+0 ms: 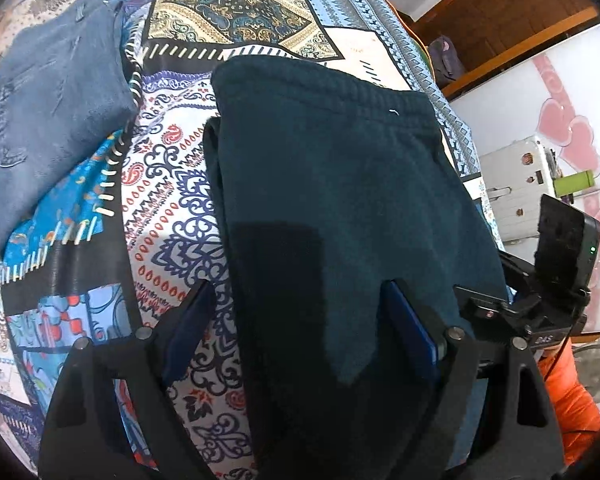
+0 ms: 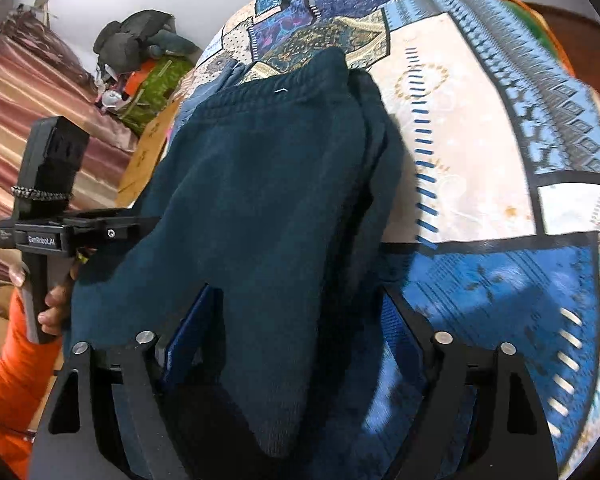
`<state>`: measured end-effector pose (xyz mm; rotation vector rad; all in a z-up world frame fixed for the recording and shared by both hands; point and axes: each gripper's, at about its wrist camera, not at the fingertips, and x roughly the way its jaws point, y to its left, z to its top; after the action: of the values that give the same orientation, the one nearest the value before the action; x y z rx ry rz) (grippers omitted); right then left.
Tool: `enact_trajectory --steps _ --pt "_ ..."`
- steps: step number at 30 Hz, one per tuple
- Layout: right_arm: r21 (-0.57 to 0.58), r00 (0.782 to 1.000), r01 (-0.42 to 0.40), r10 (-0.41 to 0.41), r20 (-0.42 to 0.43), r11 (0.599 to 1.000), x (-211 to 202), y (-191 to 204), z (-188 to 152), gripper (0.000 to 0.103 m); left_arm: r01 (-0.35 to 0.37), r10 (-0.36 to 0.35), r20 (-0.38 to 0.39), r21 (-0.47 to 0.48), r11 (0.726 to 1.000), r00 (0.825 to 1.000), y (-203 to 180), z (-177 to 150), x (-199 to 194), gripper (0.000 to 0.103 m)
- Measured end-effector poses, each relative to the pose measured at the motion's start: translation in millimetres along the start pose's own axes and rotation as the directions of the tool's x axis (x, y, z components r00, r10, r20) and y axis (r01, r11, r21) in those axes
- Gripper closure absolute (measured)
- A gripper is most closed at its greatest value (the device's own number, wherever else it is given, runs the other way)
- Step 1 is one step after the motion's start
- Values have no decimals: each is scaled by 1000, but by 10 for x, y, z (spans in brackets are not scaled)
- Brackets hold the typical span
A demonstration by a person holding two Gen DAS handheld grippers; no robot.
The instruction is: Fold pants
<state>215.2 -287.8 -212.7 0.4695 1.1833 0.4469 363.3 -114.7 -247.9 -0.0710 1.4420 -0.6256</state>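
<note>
Dark teal sweatpants (image 1: 332, 184) lie folded on the patterned bedspread (image 1: 172, 200), elastic waistband at the far end. My left gripper (image 1: 298, 286) stands open over their near left part. Its blue pads (image 1: 188, 320) are spread wide, with cloth and bare bedspread between them. In the right wrist view the same pants (image 2: 260, 184) run from the waistband down to a cuff close to the lens. My right gripper (image 2: 297, 288) is open at their near right edge; cloth lies between its pads (image 2: 400, 328), which do not press on it.
Folded blue jeans (image 1: 48, 120) lie on the bed to the left of the pants. A white appliance (image 1: 516, 192) and a heart-patterned wardrobe stand beyond the bed's right edge. A hand (image 2: 56, 304) in an orange sleeve holds the left gripper's handle. Piled bags (image 2: 140, 40) sit far left.
</note>
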Motion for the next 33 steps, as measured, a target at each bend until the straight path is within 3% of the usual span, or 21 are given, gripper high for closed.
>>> enact_trajectory --steps 3,4,8,14,20,24,29,33 --pt "-25 1000 -3 3 -4 1000 16 62 24 49 35 -35 2 6 999 999 -19 9 30 21" --pt "-38 1000 7 -7 -5 999 11 85 24 55 60 -60 -3 7 998 998 -27 11 37 30" --pt "-80 999 49 -49 1 996 -7 192 52 70 86 -86 -8 15 996 996 -59 6 30 40" --pt "-191 992 128 -123 37 973 -107 407 120 77 63 -65 38 63 996 997 -161 -43 -202 57" --pt "-263 984 148 -115 137 953 -268 680 299 79 3 -24 173 122 993 985 -257 -134 -670 60" --pt "-300 972 140 -74 222 943 -361 921 526 79 -44 2 300 133 990 954 -241 -148 -1109 60" --pt "-358 951 132 -16 309 924 -396 1290 865 80 -97 41 450 103 990 892 -85 -102 -1670 61" --pt "-392 940 118 24 341 913 -293 1540 1154 80 -115 67 529 57 992 846 114 46 -1957 61"
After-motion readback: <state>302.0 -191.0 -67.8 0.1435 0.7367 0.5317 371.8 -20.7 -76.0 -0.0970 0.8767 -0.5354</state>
